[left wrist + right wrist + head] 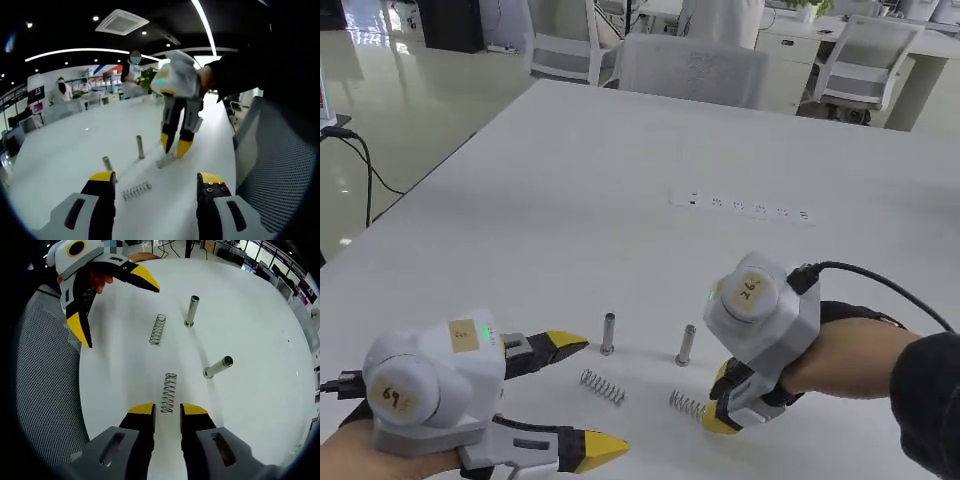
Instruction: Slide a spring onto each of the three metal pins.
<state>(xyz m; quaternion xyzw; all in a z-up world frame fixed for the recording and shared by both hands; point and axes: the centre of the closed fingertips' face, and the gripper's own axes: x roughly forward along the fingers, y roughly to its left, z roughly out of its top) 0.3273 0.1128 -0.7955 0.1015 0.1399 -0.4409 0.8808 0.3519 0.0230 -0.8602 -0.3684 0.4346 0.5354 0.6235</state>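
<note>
Pickup stage: right gripper (167, 409) fingers narrow, astride spring (169, 392) end; left gripper (156, 177) fingers wide. Next needed: pinch, lift.

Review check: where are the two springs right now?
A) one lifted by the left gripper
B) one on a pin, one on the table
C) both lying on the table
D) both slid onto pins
C: the far spring and near spring lie flat on the table; the pins are bare.
</note>
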